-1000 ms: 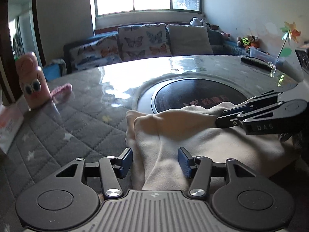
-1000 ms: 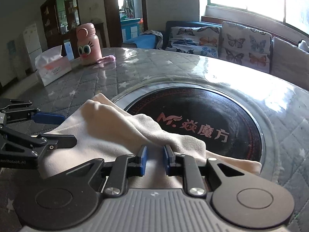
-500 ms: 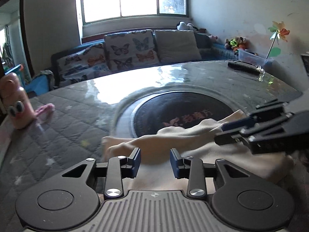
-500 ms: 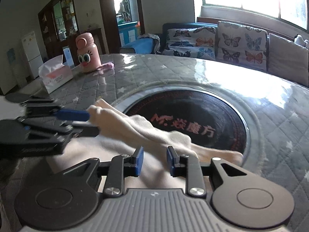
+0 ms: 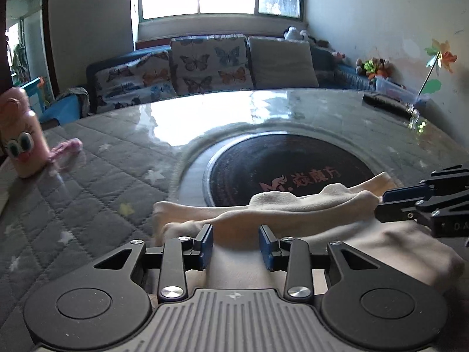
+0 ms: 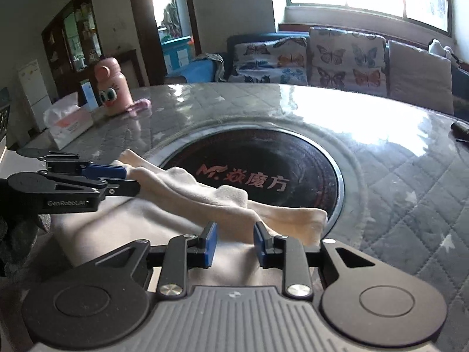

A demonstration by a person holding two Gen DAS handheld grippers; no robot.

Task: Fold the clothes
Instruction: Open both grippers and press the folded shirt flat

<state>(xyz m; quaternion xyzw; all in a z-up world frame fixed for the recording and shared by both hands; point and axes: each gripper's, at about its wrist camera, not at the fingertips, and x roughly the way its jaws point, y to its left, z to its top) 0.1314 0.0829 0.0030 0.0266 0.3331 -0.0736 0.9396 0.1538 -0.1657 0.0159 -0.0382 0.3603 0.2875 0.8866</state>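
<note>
A cream cloth (image 5: 293,205) lies bunched on the round table, its far edge rolled into a ridge over the dark centre disc (image 5: 278,161). In the left wrist view my left gripper (image 5: 236,243) has a fold of the cloth filling the gap between its blue pads, and its jaws are opening slightly. From the right wrist view the left gripper (image 6: 129,179) pinches the ridge's left end. My right gripper (image 6: 234,243) is opening, its pads standing apart over the cloth (image 6: 190,193). The right gripper (image 5: 381,205) sits at the ridge's right end.
A pink bottle with cartoon eyes (image 6: 114,91) and a tissue pack (image 6: 70,123) stand at the table's far left. A black remote (image 5: 384,102) lies at the far right edge. A sofa with butterfly cushions (image 5: 211,64) runs behind the quilted table cover (image 5: 88,205).
The left jaws narrowed from wide apart onto a fold of the cloth. The right jaws, shut on the cloth before, have spread. Both grippers shifted sideways, and the cloth's far edge now lies rolled.
</note>
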